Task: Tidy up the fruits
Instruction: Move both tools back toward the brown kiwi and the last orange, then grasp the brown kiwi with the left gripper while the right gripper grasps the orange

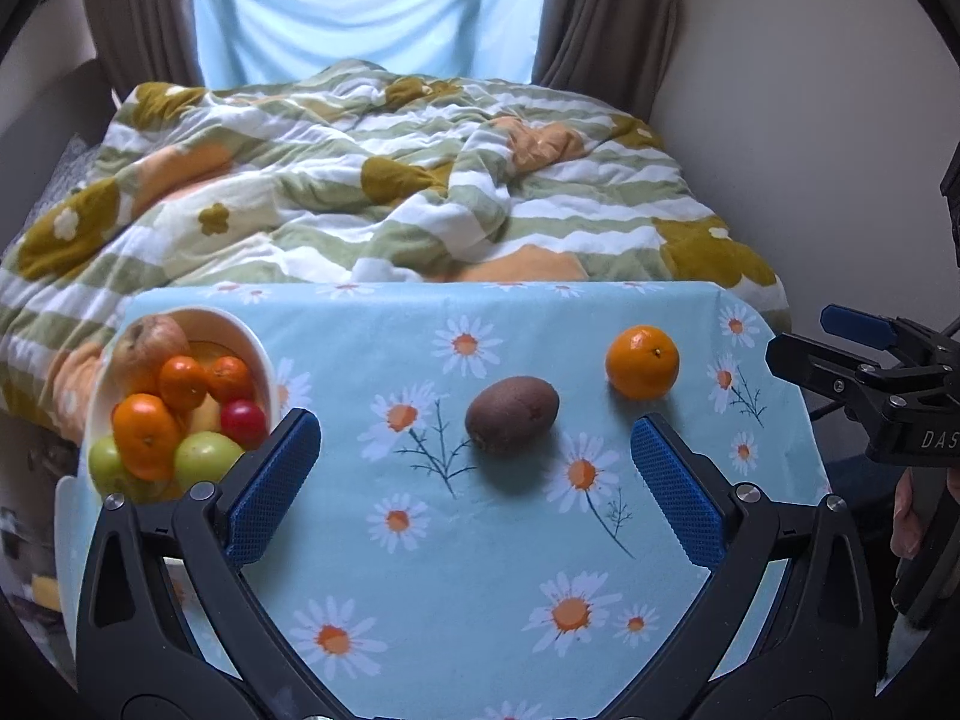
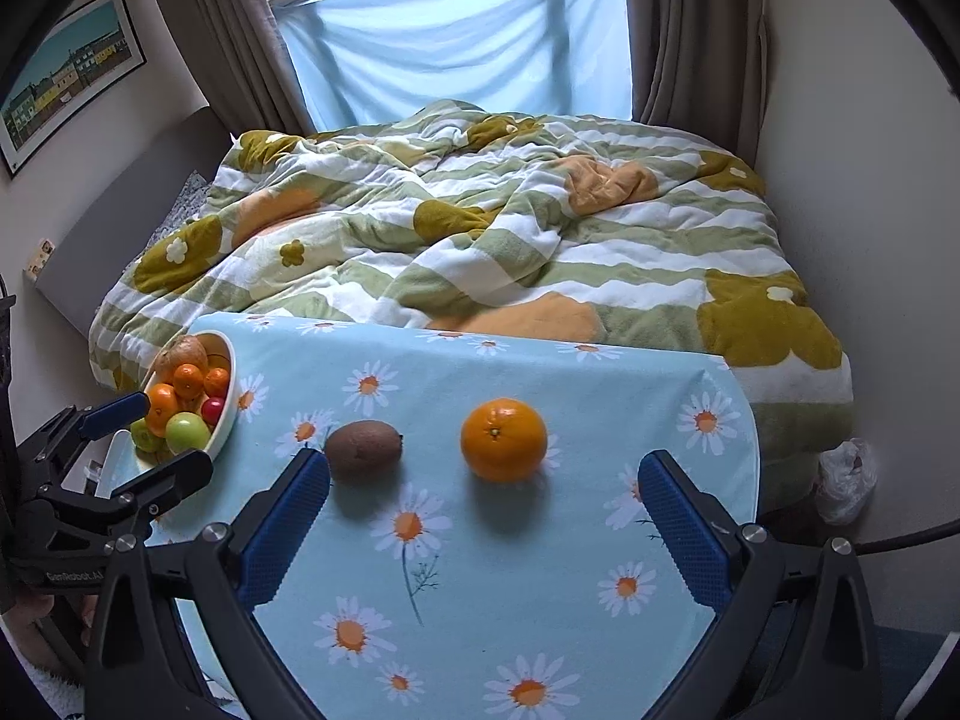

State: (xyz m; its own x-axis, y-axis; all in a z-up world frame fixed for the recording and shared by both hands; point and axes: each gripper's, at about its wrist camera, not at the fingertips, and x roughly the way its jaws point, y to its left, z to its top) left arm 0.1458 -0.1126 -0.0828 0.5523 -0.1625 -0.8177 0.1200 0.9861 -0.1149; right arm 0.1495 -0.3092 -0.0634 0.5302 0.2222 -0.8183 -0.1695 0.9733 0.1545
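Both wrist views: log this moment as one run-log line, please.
left claw: open, empty | right claw: open, empty | kiwi, orange: loose on tablecloth | bowl: full, table's left edge

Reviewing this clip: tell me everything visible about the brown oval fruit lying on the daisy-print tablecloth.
The brown oval fruit, kiwi-like, has a dull, matte, faintly fuzzy-looking skin with a small dark mark near one end. It lies on its side, whole and uncut, on the light blue daisy-print tablecloth, casting a soft shadow toward the camera. Only the cloth touches it. It sits apart from the round orange citrus fruit on one side and the white fruit-filled bowl on the other. Neither gripper holds it.
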